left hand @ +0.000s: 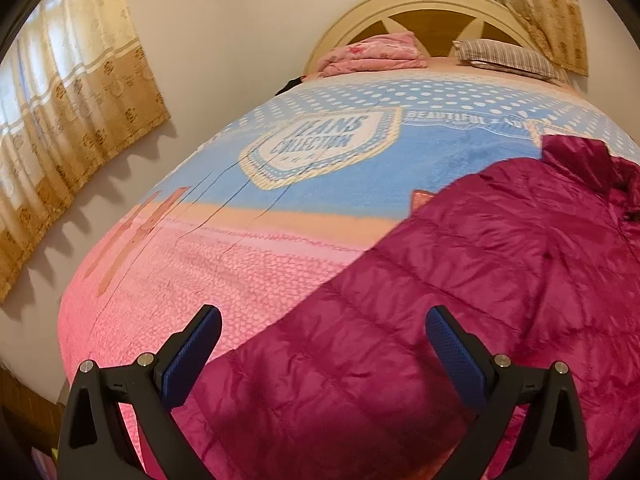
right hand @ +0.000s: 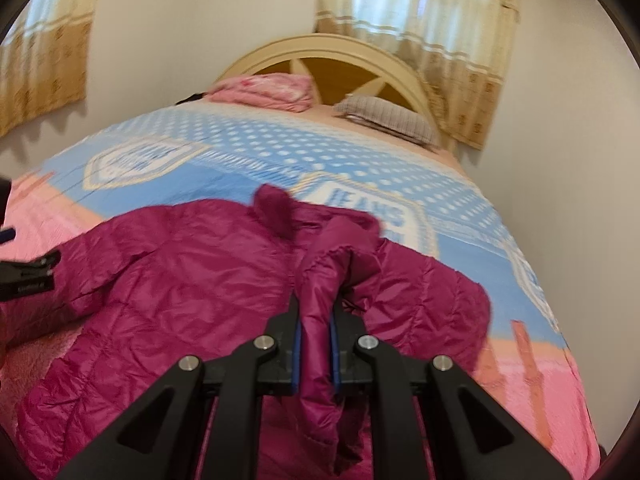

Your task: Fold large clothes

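Note:
A magenta quilted puffer jacket [left hand: 460, 280] lies spread on the bed, collar toward the headboard. In the left wrist view my left gripper [left hand: 324, 332] stands wide open above the jacket's near left part, nothing between its blue pads. In the right wrist view my right gripper [right hand: 316, 320] is shut on a bunched fold of the jacket [right hand: 160, 280], a sleeve or front edge, lifted off the bed and drawn over the body. The left gripper [right hand: 28, 276] shows at the left edge of that view.
The bed carries a pink and blue blanket [left hand: 340, 168] printed with badges. A folded pink quilt [left hand: 372, 54] and a striped pillow [left hand: 508, 58] lie by the cream headboard [left hand: 420, 4]. Curtains [left hand: 72, 92] hang on the walls beside the bed.

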The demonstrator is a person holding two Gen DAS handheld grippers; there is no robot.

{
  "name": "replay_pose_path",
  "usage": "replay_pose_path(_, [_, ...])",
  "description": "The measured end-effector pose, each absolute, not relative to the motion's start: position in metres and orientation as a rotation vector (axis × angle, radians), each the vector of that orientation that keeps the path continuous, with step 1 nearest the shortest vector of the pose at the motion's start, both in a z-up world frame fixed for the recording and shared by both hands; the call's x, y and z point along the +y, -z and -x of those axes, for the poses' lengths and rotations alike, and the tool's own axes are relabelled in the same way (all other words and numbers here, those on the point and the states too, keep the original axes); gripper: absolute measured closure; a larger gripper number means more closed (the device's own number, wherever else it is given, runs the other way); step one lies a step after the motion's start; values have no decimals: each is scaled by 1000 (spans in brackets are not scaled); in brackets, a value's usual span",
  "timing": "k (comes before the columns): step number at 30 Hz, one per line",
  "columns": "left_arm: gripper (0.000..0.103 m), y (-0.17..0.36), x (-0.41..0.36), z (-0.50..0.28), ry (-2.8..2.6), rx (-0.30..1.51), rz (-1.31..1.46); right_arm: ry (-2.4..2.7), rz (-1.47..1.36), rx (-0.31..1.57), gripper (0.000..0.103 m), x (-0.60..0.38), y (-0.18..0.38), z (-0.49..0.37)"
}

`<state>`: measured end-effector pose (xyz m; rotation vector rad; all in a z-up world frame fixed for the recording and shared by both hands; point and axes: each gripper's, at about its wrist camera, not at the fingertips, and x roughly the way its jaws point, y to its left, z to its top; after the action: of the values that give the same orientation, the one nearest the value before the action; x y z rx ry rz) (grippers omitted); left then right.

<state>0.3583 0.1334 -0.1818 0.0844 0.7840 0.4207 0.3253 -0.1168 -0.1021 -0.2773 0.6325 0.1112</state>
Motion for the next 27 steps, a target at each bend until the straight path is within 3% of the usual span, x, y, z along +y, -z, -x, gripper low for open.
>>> replay_pose_path(9, [1,198,153,-366,-485,807,-94,-208,341,704,90,-60,156,-343])
replay_pose_path(12, [1,199,151,-365,-487,804,-108,-228,331,742,75,-54,171,-351])
replay_pose_path(13, [1,199,150,-364,-490,801,-112,-242,317,746,54,-54,172,-350])
replay_pose_path(15, [1,194,150,-360,-499,795,-110,-295,279,741,32,-53,167,-344])
replay_pose_path(21, [1,169,153,-342,-562,754,-64,-370,227,700,34,-45,139,-317])
replay_pose_path(25, [1,147,137,-336,-580,709,-53,-349,154,667,46,-61,119,-300])
replay_pose_path(27, [1,136,123,-338,-556,696,-45,-339,118,647,46,-74,111,-293])
